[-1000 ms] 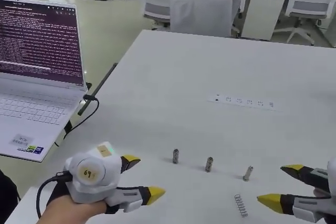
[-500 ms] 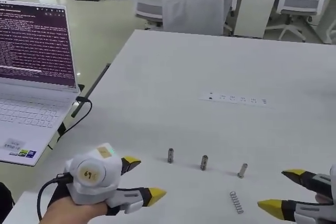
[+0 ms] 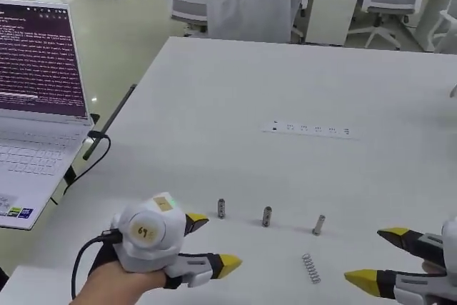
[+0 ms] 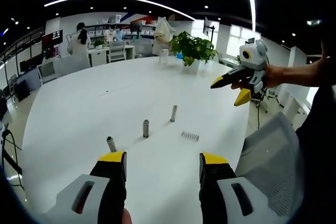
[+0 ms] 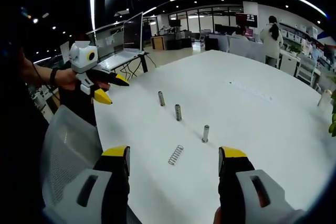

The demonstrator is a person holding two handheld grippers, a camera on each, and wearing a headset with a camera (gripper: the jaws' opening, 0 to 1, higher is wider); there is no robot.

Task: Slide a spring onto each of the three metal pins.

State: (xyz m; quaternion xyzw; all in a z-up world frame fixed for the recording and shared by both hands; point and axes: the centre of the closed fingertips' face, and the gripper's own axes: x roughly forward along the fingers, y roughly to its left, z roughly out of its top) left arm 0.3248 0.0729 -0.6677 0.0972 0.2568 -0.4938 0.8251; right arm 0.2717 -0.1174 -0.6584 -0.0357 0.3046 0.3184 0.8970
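Observation:
Three short metal pins stand in a row on the white table: the left pin (image 3: 221, 208) and the middle pin (image 3: 266, 216) each carry a coiled spring, and the right pin (image 3: 318, 225) looks bare. A loose spring (image 3: 310, 268) lies flat just in front of the bare pin (image 5: 205, 133). My left gripper (image 3: 214, 242) hovers open and holding nothing, near the left pin (image 4: 111, 144). At the right, my right gripper (image 3: 373, 256) is open beside the loose spring (image 5: 175, 154), not touching it.
An open laptop (image 3: 36, 105) sits on a lower surface to the left, with a black cable (image 3: 89, 151) by the table edge. A white power strip (image 3: 310, 130) lies mid-table. Office chairs (image 3: 250, 16) stand beyond the far edge.
The head camera has shifted. My left gripper has moved right, closer to the left pin. The right gripper, pins and loose spring keep their places.

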